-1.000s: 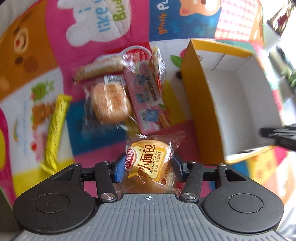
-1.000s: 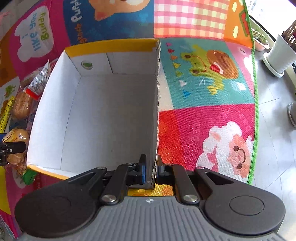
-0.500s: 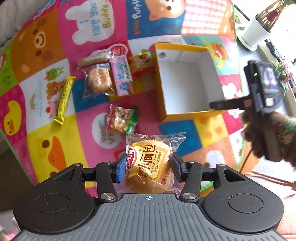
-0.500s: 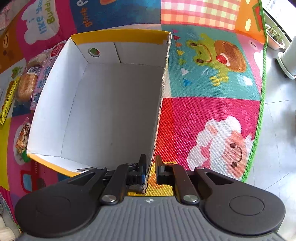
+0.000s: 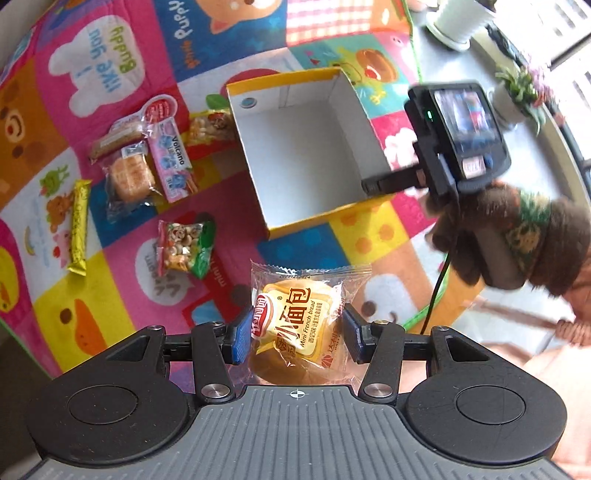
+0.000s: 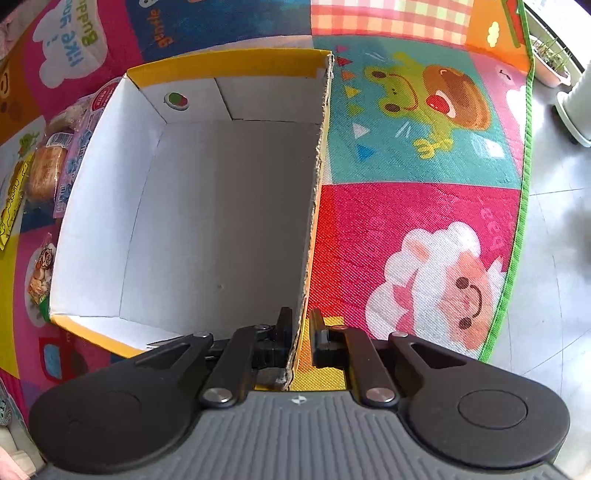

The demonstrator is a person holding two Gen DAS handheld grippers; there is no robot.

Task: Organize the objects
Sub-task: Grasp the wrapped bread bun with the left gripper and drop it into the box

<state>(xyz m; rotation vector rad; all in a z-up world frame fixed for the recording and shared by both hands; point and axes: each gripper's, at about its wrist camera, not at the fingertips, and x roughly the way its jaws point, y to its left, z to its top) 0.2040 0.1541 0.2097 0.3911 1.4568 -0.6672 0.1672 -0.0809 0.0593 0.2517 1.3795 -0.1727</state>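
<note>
My left gripper (image 5: 295,328) is shut on a mini French bread packet (image 5: 299,325) and holds it high above the play mat. The empty yellow cardboard box (image 5: 306,162) lies ahead of it, white inside. My right gripper (image 6: 300,332) straddles the box's right wall (image 6: 314,206) near its front corner, jaws slightly apart with a gap on the right side. It also shows in the left wrist view (image 5: 391,181). Snack packets lie left of the box: a biscuit bag (image 5: 183,245), a yellow bar (image 5: 78,225), a pink Volcano packet (image 5: 173,158), and a bread packet (image 5: 127,177).
A colourful cartoon play mat (image 6: 424,206) covers the floor, its green edge at the right. White plant pots (image 5: 458,18) stand on grey tiles beyond it. Another snack bag (image 5: 210,127) leans against the box's left wall.
My left gripper has lifted the bread packet well above the mat and drawn back toward the box's front. My right gripper's jaws have loosened slightly on the box wall.
</note>
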